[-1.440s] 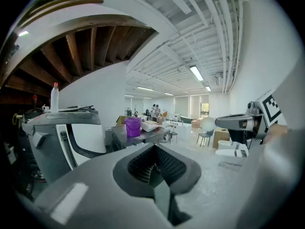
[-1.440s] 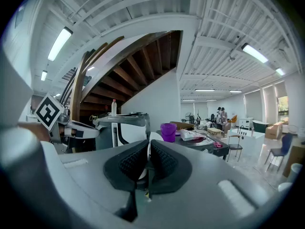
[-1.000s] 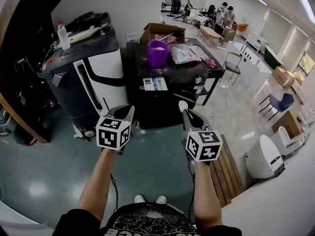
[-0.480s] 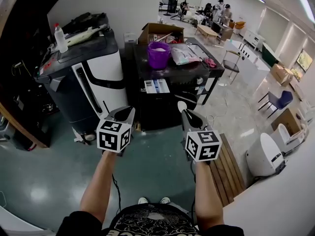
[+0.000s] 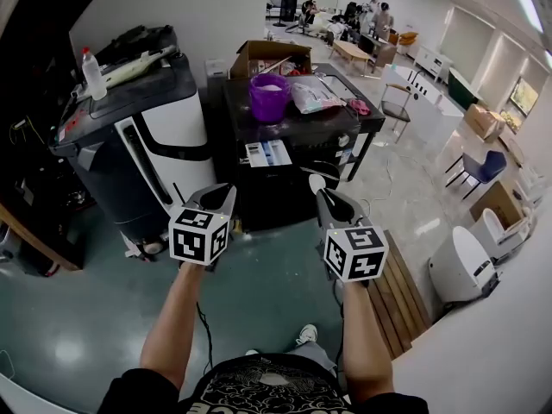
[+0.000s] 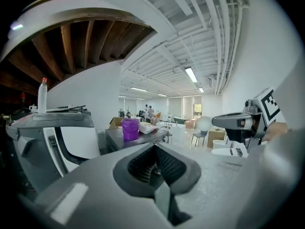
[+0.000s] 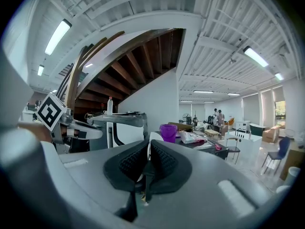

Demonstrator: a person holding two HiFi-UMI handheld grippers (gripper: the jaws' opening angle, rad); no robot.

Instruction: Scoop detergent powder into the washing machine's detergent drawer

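The approach is judged to be the step in hand; both grippers are held well short of the washing machine (image 5: pixel 297 128), and no powder is judged to have been delivered yet. The right gripper (image 5: pixel 323 193) is seen with its ribbed black pads pinched on the thin handle of a white scoop (image 5: pixel 317 182), whose small rounded bowl stands up past the tips; whether the bowl is loaded cannot be told. The left gripper (image 5: pixel 216 191) is carried with its jaws pressed together and nothing between them.

The detergent drawer (image 5: pixel 267 153) is pulled out at the front edge of the machine, towards its left corner; pale, shallow compartments are shown, one tinted blue. A purple tub (image 5: pixel 269 96), round, smooth plastic, with white powder visible inside its rim, is set near the rear left corner of the glossy dark top; a crinkled clear bag (image 5: pixel 315 96) is laid just beside it.

Next, the scoop would need to be brought to the tub's mouth and dipped; a level carry to the drawer is judged necessary, loose powder being easily spilled.
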